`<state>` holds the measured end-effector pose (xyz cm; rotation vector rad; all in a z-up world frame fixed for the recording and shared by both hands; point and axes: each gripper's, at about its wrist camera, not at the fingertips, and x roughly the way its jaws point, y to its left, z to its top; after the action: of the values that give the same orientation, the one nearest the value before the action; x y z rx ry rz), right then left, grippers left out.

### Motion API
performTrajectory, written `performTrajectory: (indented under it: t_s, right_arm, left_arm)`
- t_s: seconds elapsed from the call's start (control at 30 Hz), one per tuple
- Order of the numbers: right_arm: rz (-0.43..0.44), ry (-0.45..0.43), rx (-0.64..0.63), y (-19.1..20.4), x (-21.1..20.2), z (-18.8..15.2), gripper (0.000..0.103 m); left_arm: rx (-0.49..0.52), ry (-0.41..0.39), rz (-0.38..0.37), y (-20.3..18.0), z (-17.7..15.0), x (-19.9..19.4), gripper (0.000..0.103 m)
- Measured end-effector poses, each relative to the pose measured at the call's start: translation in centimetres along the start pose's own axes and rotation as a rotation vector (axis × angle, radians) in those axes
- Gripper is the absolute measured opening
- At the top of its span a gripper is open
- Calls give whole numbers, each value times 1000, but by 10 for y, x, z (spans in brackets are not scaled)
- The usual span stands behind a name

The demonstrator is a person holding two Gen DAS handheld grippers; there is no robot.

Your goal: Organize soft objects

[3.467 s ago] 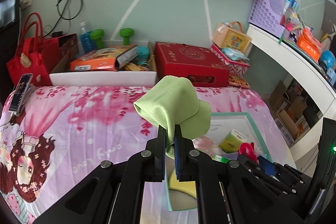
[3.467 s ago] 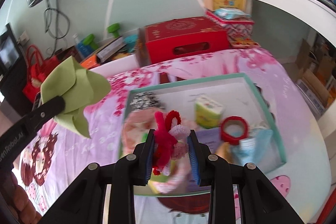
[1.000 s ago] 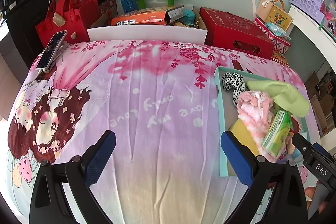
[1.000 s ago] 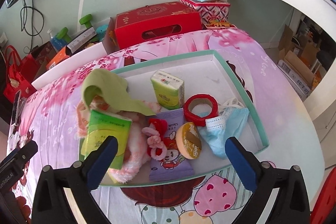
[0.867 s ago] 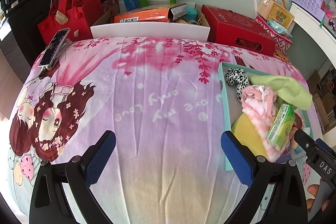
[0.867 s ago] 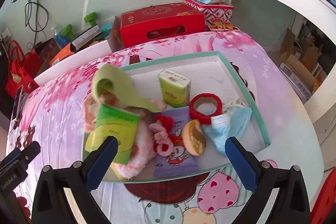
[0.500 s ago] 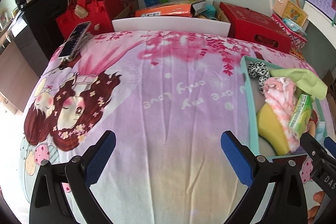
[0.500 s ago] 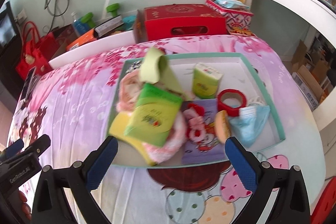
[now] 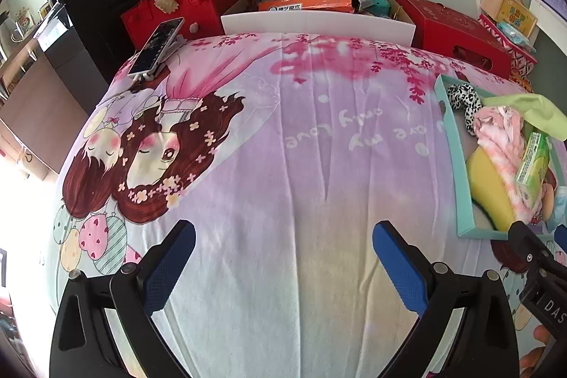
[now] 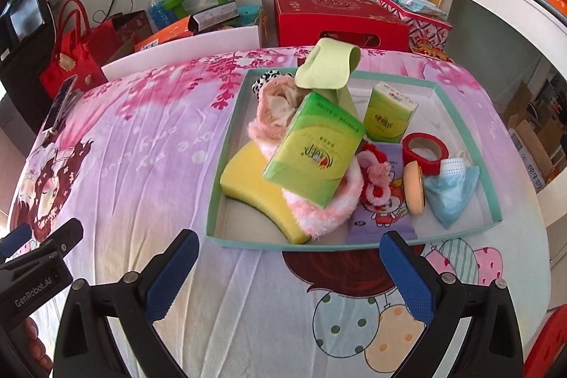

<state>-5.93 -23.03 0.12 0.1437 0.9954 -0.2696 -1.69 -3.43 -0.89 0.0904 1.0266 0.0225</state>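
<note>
On the pink cartoon bedsheet (image 10: 149, 144), the teal-rimmed tray (image 10: 226, 144) holds the soft things heaped together: a green cloth (image 10: 327, 66), a fluffy pink sock (image 10: 273, 110), a yellow sponge (image 10: 255, 186) and a green tissue pack (image 10: 315, 154). Both the left gripper (image 9: 283, 264) and the right gripper (image 10: 288, 275) hang empty above the sheet with jaws spread wide, the right one just short of the tray's near edge.

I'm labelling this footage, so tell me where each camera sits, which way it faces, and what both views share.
Left wrist: sits on the left claw, open, facing across the printed bedsheet toward the red handbag; the right claw's tip shows at lower right.
Right wrist: sits on the right claw, open, looking down at the teal tray of soft items; the left claw and fingers show at lower left.
Shared: tray, green cloth, yellow sponge, red gift box.
</note>
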Motion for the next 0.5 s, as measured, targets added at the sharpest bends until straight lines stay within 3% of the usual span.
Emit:
performTrajectory:
  t_s: [0.5]
  right_arm:
    - [-7, 14, 11, -3, 1, -2, 103]
  left_arm:
    - [13, 15, -10, -1, -4, 1, 100]
